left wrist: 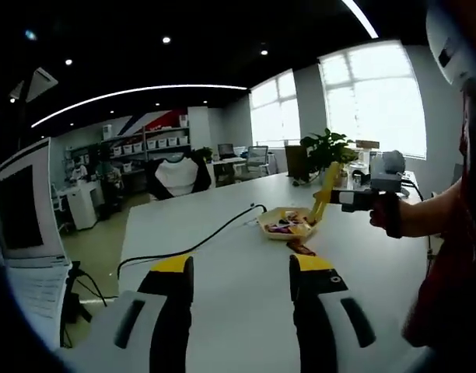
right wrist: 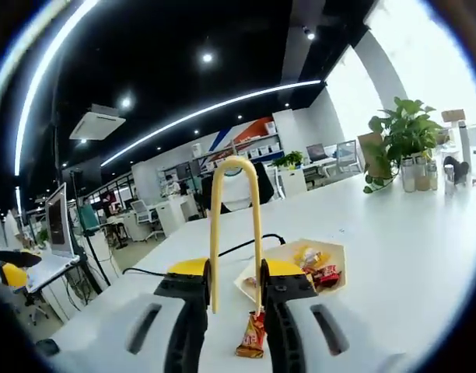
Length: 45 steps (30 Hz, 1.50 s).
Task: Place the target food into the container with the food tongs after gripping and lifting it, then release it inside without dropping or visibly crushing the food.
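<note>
Snack packet, orange-red wrapper, hangs upright with its long axis vertical, pinched at its top between the tips of yellow tongs. The right claw clamps the tongs' arms. Beyond it, a yellow tray of wrapped snacks sits on the white surface. The left claw stands wide, holding nothing.

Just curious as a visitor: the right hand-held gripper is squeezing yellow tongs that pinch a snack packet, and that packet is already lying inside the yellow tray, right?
Not quite. In the right gripper view, the right hand-held gripper does squeeze the yellow tongs on a snack packet, but the packet is outside the yellow tray, on the near side of it, not inside.
</note>
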Each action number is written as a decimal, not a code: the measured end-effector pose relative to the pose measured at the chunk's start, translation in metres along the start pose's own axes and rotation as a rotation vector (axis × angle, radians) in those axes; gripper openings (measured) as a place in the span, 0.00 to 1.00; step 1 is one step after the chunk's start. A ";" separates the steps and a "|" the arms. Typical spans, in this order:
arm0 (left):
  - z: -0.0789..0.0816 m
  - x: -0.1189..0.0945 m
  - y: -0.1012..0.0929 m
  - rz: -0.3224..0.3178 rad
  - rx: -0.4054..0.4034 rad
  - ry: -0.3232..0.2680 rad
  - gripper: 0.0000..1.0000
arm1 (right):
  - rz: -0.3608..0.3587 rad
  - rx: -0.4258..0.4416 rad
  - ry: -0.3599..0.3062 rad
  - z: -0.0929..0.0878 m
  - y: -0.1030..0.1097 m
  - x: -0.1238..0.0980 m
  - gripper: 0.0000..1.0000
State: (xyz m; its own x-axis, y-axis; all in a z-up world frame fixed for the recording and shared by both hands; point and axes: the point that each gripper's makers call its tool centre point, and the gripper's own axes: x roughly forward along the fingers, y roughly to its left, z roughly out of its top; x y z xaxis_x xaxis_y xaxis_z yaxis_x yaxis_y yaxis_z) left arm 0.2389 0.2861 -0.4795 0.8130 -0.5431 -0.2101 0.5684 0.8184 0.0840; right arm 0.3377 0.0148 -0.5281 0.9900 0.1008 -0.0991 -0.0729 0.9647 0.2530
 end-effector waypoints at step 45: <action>-0.010 0.004 -0.002 -0.007 0.008 0.018 0.47 | 0.071 -0.161 0.194 -0.049 -0.016 -0.007 0.15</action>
State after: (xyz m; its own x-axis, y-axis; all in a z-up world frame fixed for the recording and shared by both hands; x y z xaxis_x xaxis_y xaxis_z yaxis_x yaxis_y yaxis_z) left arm 0.2400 0.2846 -0.4899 0.8069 -0.5450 -0.2281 0.5749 0.8132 0.0907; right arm 0.3259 0.0107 -0.5785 0.9412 0.1996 -0.2728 -0.1751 0.9782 0.1115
